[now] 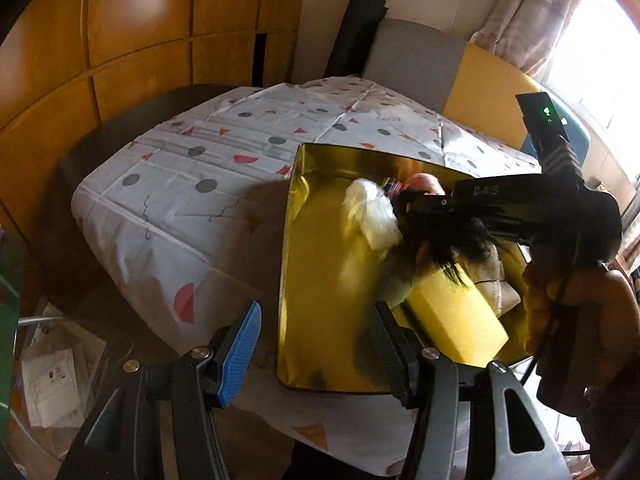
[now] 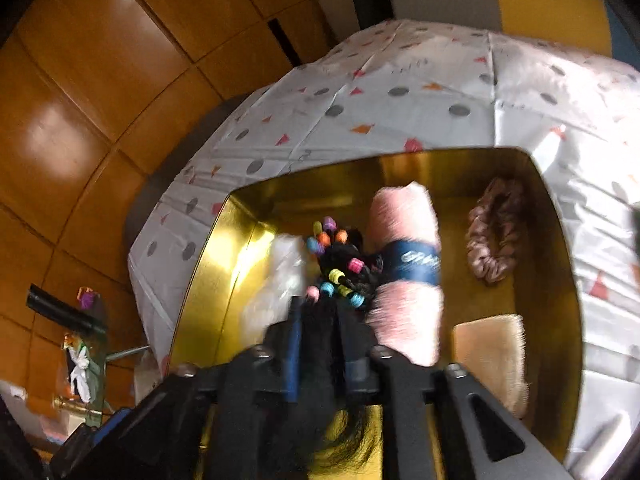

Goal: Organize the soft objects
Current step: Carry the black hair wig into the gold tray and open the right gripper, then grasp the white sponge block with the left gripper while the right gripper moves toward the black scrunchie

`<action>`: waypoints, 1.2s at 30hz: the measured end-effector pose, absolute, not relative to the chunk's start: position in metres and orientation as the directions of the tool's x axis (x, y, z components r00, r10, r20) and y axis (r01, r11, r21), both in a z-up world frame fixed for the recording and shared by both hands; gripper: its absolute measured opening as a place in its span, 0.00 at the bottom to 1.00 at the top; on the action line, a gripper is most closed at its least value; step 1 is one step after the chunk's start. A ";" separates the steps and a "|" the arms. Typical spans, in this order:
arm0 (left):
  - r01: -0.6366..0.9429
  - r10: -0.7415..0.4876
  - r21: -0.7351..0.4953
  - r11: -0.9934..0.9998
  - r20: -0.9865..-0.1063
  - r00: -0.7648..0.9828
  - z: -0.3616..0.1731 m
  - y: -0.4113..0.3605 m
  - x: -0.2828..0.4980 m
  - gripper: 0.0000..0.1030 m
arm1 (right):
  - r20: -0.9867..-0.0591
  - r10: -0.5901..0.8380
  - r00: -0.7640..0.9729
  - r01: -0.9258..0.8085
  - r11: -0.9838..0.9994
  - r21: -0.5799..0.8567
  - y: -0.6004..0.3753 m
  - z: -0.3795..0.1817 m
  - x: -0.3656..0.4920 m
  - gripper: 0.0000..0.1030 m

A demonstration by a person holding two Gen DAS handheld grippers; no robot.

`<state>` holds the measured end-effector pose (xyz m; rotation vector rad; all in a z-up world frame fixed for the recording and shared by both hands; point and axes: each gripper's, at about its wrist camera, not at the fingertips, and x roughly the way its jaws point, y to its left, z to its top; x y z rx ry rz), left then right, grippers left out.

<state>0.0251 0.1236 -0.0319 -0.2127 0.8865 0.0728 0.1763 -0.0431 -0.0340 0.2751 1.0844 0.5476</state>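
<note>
A shiny gold tray sits on the patterned tablecloth. My right gripper is shut on a black hairpiece with coloured beads and holds it low over the tray. A clear plastic bag hangs beside it; I cannot tell whether it is gripped too. In the tray lie a pink rolled towel with a blue band, a brown scrunchie, a beige cloth and a yellow sponge. My left gripper is open and empty at the tray's near edge.
The table is covered by a white cloth with grey dots and red triangles. Wooden wardrobe doors stand behind. A grey and yellow chair back is at the far side. Papers lie on the floor at the left.
</note>
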 end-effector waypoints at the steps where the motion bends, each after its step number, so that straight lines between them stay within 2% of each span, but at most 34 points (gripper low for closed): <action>1: -0.155 -0.023 -0.155 0.976 -0.776 0.630 -0.033 0.125 0.025 0.55 | -0.751 0.553 0.361 -0.294 0.832 0.471 -0.045 -0.033 0.173 0.39; 8: -0.145 -0.019 -0.144 0.979 -0.769 0.639 -0.030 0.119 0.025 0.55 | -0.730 0.552 0.403 -0.357 0.829 0.430 -0.060 -0.018 0.153 0.44; 11: -0.137 -0.015 -0.134 0.981 -0.767 0.642 -0.027 0.115 0.024 0.55 | -0.720 0.546 0.428 -0.370 0.833 0.412 -0.070 -0.009 0.143 0.54; 17: -0.121 -0.003 -0.111 0.986 -0.751 0.660 -0.018 0.109 0.021 0.55 | -0.706 0.492 0.509 -0.396 0.862 0.316 -0.093 0.006 0.121 0.64; 36: -0.027 -0.031 -0.066 0.997 -0.745 0.667 -0.009 0.070 0.019 0.55 | -0.714 0.292 0.636 -0.271 0.951 0.147 -0.220 0.003 0.077 0.74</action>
